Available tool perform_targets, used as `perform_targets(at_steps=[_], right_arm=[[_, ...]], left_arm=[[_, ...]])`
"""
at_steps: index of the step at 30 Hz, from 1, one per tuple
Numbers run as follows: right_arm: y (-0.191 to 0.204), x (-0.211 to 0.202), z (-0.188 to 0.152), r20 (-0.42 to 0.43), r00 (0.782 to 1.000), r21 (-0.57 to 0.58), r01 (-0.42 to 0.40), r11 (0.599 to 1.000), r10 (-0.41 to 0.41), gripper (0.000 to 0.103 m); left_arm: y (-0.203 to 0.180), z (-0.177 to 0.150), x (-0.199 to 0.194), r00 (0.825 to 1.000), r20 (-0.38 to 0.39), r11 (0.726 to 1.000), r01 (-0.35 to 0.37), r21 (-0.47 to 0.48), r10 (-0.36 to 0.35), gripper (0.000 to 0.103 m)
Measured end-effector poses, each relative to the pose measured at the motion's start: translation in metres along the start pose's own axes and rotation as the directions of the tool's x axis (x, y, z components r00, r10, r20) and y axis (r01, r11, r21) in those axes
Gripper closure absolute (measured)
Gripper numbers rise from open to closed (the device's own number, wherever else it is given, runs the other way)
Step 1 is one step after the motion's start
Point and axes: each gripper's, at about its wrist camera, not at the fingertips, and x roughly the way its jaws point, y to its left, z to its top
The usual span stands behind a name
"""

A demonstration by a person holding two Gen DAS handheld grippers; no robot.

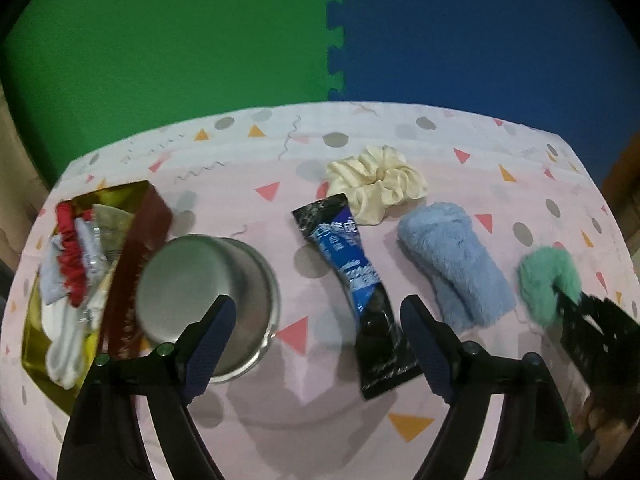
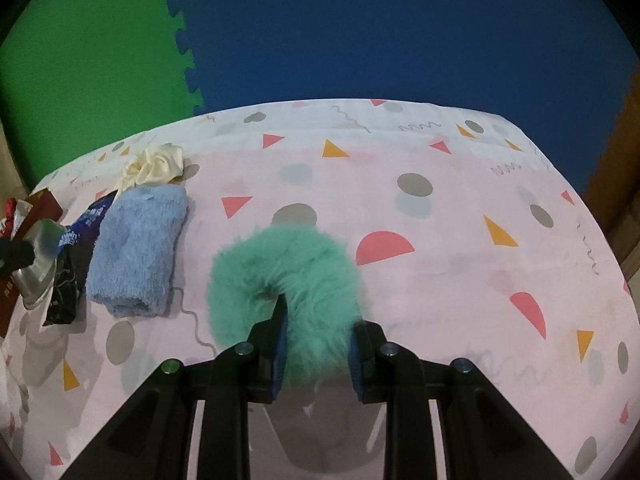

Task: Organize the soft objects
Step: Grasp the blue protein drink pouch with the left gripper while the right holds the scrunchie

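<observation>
My right gripper (image 2: 318, 344) is shut on a fluffy green scrunchie (image 2: 280, 276), gripping its near side on the table; it also shows in the left wrist view (image 1: 548, 280). A folded blue fuzzy cloth (image 1: 456, 268) (image 2: 140, 248) lies left of it. A cream satin scrunchie (image 1: 376, 184) (image 2: 154, 168) lies behind the cloth. My left gripper (image 1: 316, 344) is open and empty, above the table between a metal cup and a black-and-blue packet. A gold-lined dark red box (image 1: 140, 272) at the left holds a red scrunchie (image 1: 70, 256) and pale soft items.
An upturned metal cup (image 1: 208, 300) stands beside the box. A black-and-blue packet (image 1: 356, 280) lies between cup and blue cloth. The patterned pink tablecloth (image 2: 440, 260) stretches to the right of the green scrunchie. Green and blue foam mats lie beyond the table.
</observation>
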Motion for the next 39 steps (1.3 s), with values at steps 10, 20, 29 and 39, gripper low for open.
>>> perform_targets(at_steps=[10,20,29,39], right_arm=[[-0.002,0.0,0.001,-0.002,1.0,0.006,-0.012,1.0,0.012,0.076],[-0.003,0.0,0.0,-0.002,1.0,0.014,-0.023,1.0,0.023,0.076],[-0.003,0.0,0.0,-0.002,1.0,0.014,-0.022,1.0,0.022,0.076],[-0.003,0.0,0.001,-0.003,1.0,0.014,-0.022,1.0,0.022,0.076]], left_arm=[[-0.008,0.006,0.045,0.992,-0.109,0.995,0.05,-0.085,-0.059,0.053],[-0.017,0.0,0.051,0.991,-0.11,0.997,0.076,-0.006,-0.076,0.083],[-0.02,-0.007,0.029,0.995,-0.073,0.996,0.072,0.056,-0.068,0.084],[-0.023,-0.014,0.004,0.999,-0.029,0.995,0.046,0.092,-0.043,0.084]])
